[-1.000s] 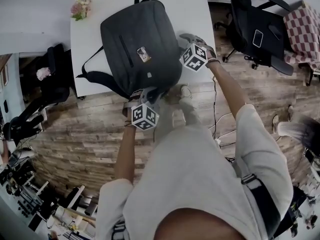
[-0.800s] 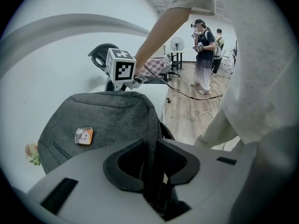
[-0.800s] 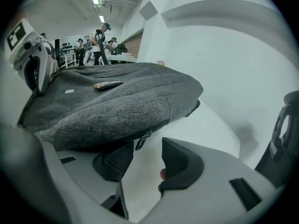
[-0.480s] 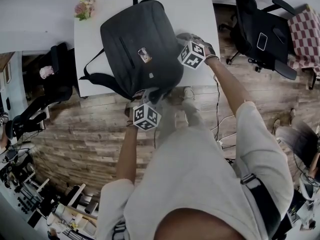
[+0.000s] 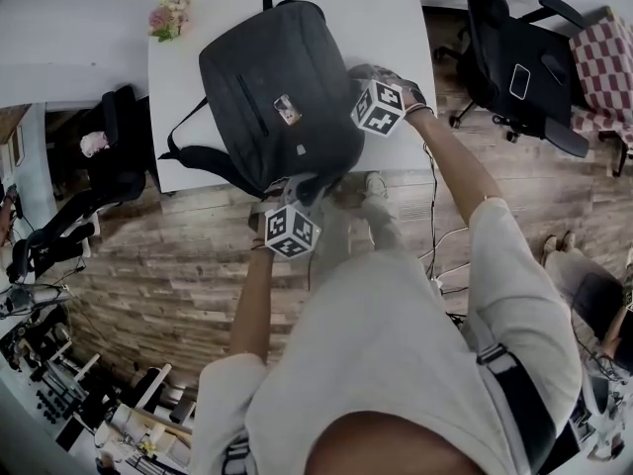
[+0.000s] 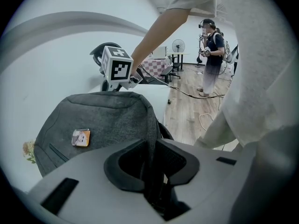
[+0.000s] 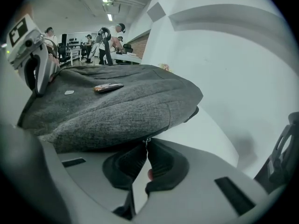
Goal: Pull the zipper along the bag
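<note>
grey bag [image 5: 277, 87] lying on white worktop [image 5: 396, 28], upper centre of head view. left claw [image 6: 152, 148] clamped on a fabric fold at bag's lower edge in frame. right claw [image 7: 145, 146] pressed together, pinching small metal zipper pull [image 7: 145, 139] on bag's right-hand seam.

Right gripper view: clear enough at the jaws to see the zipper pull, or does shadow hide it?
Right gripper view: heavy fisheye bending with dark corners, yet sharp at the jaws; the small metal zipper pull shows at their tips, shaded under the dark grey fabric backpack.
</note>
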The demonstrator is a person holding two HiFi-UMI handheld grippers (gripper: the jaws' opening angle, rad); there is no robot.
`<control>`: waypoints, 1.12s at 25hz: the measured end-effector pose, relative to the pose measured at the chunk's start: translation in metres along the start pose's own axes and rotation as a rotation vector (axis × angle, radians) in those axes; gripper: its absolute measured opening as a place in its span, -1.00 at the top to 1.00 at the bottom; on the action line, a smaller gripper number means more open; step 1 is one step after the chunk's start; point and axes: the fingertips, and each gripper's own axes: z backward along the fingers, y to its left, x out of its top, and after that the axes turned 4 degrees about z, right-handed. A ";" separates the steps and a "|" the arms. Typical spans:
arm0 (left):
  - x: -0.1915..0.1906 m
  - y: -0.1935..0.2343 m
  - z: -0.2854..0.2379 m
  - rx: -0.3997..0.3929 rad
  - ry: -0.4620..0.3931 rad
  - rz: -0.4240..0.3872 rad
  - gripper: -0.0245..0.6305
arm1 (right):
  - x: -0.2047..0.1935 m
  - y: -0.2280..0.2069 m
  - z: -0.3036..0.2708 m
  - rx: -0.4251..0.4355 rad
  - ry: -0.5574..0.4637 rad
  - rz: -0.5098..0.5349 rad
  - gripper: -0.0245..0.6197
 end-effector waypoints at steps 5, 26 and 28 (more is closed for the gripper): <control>-0.001 0.003 -0.001 0.020 -0.004 0.039 0.65 | -0.010 0.002 0.004 -0.016 0.058 0.010 0.87; 0.026 0.005 -0.019 0.026 -0.063 0.171 0.67 | -0.056 0.101 0.076 0.009 0.220 -0.127 0.87; 0.031 0.006 -0.022 0.029 -0.063 0.184 0.67 | -0.058 0.113 0.081 0.010 0.231 -0.156 0.87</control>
